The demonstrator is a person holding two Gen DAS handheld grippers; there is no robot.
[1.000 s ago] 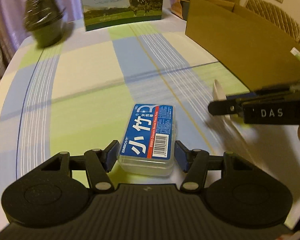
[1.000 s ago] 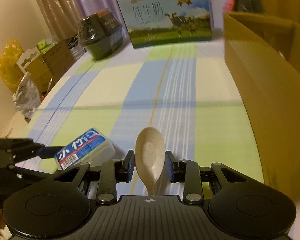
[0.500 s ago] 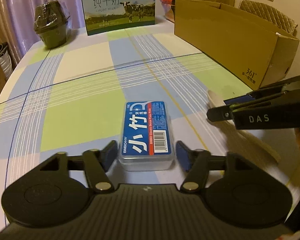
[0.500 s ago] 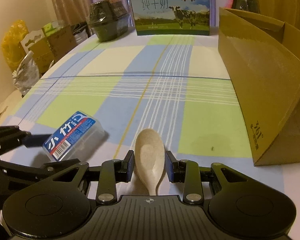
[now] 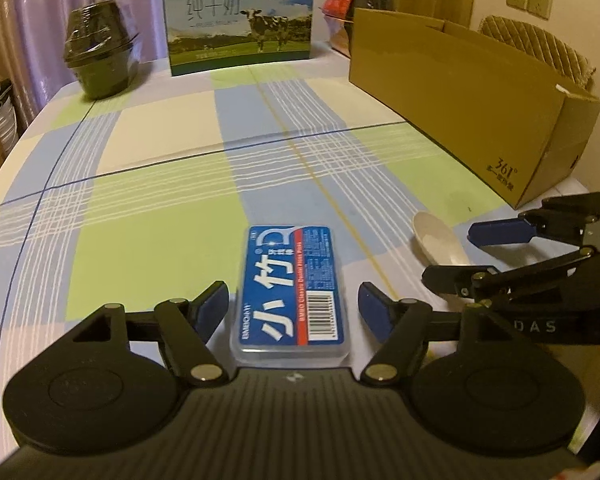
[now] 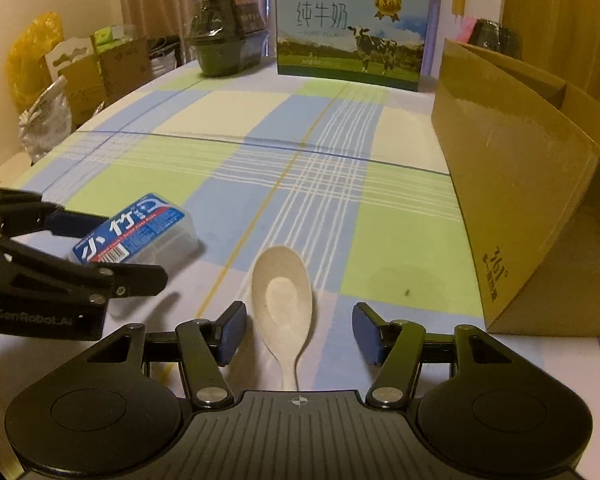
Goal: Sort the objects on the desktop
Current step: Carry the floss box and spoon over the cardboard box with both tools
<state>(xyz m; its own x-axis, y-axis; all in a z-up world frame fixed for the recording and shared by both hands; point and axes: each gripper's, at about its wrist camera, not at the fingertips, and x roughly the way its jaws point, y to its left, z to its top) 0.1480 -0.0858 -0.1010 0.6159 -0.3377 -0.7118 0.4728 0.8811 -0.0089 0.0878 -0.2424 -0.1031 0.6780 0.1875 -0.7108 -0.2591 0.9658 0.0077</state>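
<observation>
A clear floss-pick box with a blue label (image 5: 290, 288) lies flat on the checked tablecloth (image 5: 148, 248). My left gripper (image 5: 293, 304) is open, a blue pad on each side of the box with a gap to it. A beige spoon (image 6: 280, 292) rests on the cloth, bowl pointing away. My right gripper (image 6: 300, 320) is open around its neck, both pads well clear. The left wrist view shows the spoon (image 5: 440, 244) to the right of the box, between the right gripper's fingers (image 5: 496, 232). The box (image 6: 134, 230) sits left of the spoon.
A long open cardboard box (image 5: 460, 120) runs along the table's right side, close to the spoon. At the far edge stand a milk carton (image 5: 240, 20) and a dark wrapped bowl (image 5: 100, 56). Bags and cartons (image 6: 80, 72) are stacked beyond the left edge.
Both grippers have opened. The right one let go of the spoon, which now lies on the cloth. The left one's pads have spread away from the floss box, now resting on the table.
</observation>
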